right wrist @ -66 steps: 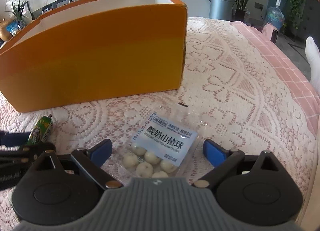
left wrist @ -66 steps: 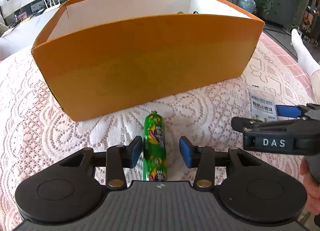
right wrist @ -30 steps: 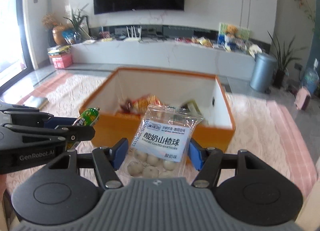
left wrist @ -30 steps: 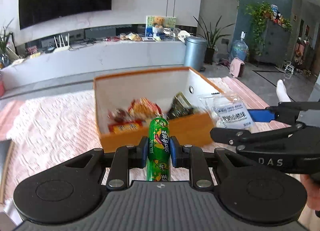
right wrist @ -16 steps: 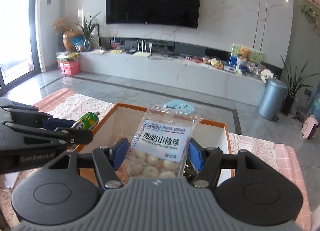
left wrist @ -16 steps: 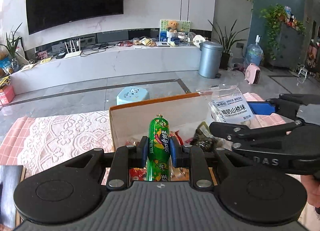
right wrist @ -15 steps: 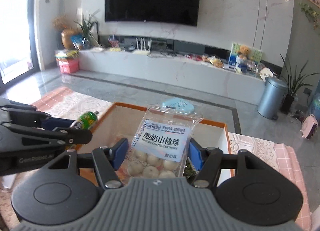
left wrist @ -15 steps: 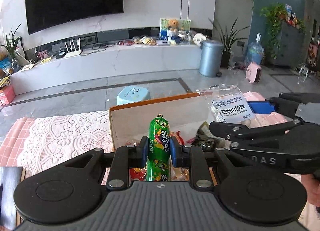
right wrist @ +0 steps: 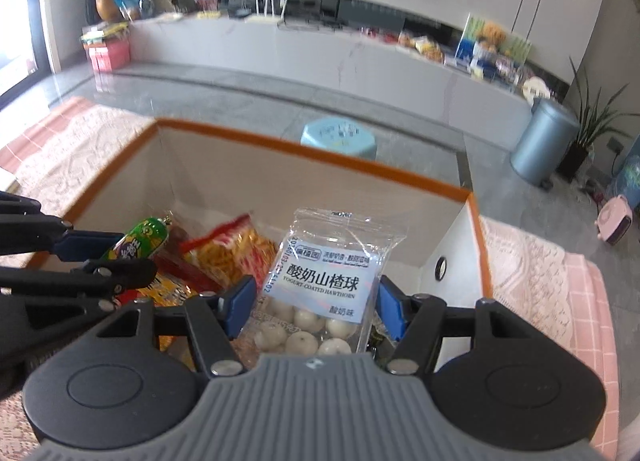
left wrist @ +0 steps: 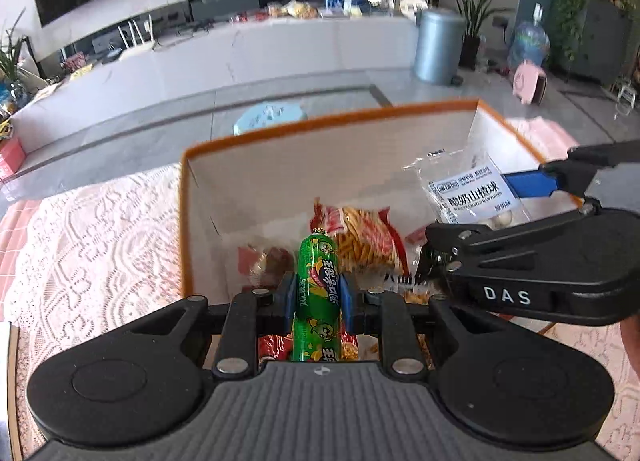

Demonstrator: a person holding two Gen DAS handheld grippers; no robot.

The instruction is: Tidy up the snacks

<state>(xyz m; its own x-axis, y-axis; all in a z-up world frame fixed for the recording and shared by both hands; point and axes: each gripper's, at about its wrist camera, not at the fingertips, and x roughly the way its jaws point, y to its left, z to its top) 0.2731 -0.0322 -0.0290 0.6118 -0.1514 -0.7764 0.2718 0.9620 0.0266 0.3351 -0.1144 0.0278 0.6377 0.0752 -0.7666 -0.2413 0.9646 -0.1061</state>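
Observation:
My left gripper [left wrist: 318, 297] is shut on a green sausage stick [left wrist: 317, 285] and holds it above the open orange box [left wrist: 320, 123]. My right gripper [right wrist: 316, 301] is shut on a clear bag of yogurt hawthorn balls [right wrist: 326, 281], also over the box [right wrist: 304, 149]. The sausage shows in the right wrist view [right wrist: 138, 241] and the bag in the left wrist view [left wrist: 468, 191]. Inside the box lie a red-and-yellow snack bag [left wrist: 360, 237] and other wrapped snacks.
The box stands on a table with a white lace cloth [left wrist: 80, 245]. Beyond the table are a light blue stool [right wrist: 340, 137], a grey bin [right wrist: 540, 149] and a long white TV bench [left wrist: 240, 57].
Both grippers have tilted down and moved forward over the box; its contents now show below the held sausage and bag. Both grips are unchanged.

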